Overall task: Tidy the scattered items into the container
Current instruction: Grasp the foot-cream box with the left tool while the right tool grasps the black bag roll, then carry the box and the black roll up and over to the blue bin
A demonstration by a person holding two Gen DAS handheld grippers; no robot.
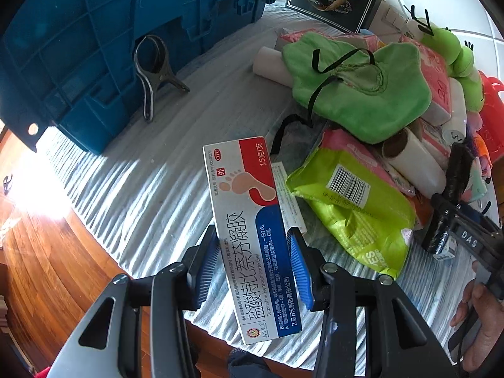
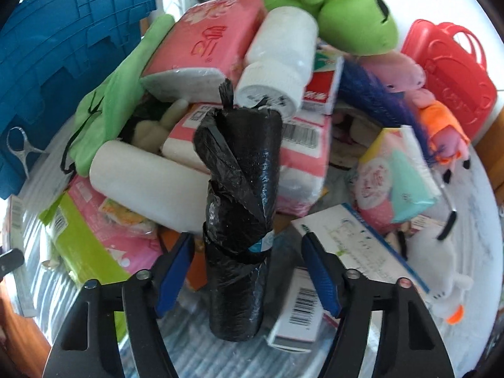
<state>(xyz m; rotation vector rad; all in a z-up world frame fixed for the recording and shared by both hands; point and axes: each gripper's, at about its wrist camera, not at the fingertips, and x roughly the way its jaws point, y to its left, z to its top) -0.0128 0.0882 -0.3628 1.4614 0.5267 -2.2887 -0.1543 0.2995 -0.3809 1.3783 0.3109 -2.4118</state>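
A red, white and blue foot-cream box [image 1: 252, 226] is held above the striped cloth, and my left gripper [image 1: 253, 267] is shut on its lower half with the blue pads against both long sides. The blue plastic crate [image 1: 94, 47] stands at the upper left, also seen in the right wrist view [image 2: 63, 31]. My right gripper [image 2: 245, 271] straddles a black roll of bin bags [image 2: 239, 195] that points away from me. A gap shows between each pad and the roll, so it is open. In the left wrist view the right gripper [image 1: 441, 220] and the roll [image 1: 456, 173] sit at the far right.
A heap lies on the cloth: green fabric [image 1: 356, 88], lime-green pack [image 1: 356, 214], pink tissue packs [image 2: 204, 41], white bottle [image 2: 280, 56], green plush frog [image 2: 356, 19], red basket [image 2: 450, 72]. A large clip [image 1: 154, 75] leans by the crate. Wooden floor [image 1: 47, 252] shows at the left.
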